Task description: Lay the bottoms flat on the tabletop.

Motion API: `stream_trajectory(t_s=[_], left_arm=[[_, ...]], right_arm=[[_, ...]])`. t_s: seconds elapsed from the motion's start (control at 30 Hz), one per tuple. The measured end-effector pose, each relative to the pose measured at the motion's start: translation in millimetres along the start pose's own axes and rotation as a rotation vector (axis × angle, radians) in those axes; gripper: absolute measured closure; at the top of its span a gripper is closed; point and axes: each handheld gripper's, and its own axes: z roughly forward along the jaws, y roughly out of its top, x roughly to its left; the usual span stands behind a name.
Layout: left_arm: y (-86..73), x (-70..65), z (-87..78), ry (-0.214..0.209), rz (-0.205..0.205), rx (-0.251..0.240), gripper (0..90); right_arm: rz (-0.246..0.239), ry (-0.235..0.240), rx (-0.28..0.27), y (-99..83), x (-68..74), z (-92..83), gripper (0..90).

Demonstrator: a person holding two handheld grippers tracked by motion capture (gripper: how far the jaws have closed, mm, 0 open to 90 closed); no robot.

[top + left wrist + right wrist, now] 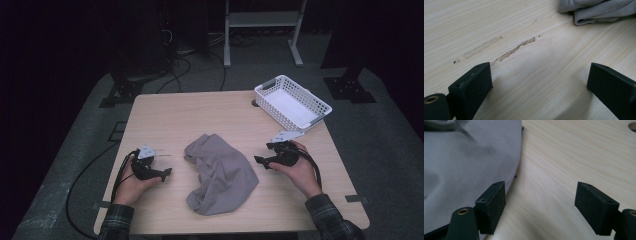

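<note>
A crumpled grey cloth (220, 175) lies in the middle of the light wooden table (190, 112). To its left, a hand holds my left gripper (165, 173) low over the wood, pointing toward the cloth. In the left gripper view, my left gripper (540, 75) has its jaws wide apart over bare wood, with a folded edge of the cloth (596, 10) farther ahead. My right gripper (260, 161) sits just right of the cloth, pointing at it. The right gripper view shows my right gripper (540, 192) open, its left jaw over the edge of the cloth (469, 157) and its right jaw over wood.
A white plastic basket (320, 107) stands at the table's far right corner, next to a round cable hole (255, 103). Pale glue-like streaks (514, 48) mark the wood ahead of the left gripper. Cables trail off the table's left side to the floor.
</note>
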Motion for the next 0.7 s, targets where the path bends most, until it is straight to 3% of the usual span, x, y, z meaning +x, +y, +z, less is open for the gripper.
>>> stream_trajectory(t_s=[0.33, 0.7], left_arm=[[0.0, 0.0, 0.0, 0.0, 0.0, 0.001, 4.4], [0.2, -0.1, 0.2, 0.0, -0.002, 0.0, 4.3]], right_arm=[[-0.001, 0.051, -0.024, 30.6, 2.2, 16.1, 23.7], [-0.02, 0.079, -0.019, 52.6, 8.5, 38.5, 24.8]])
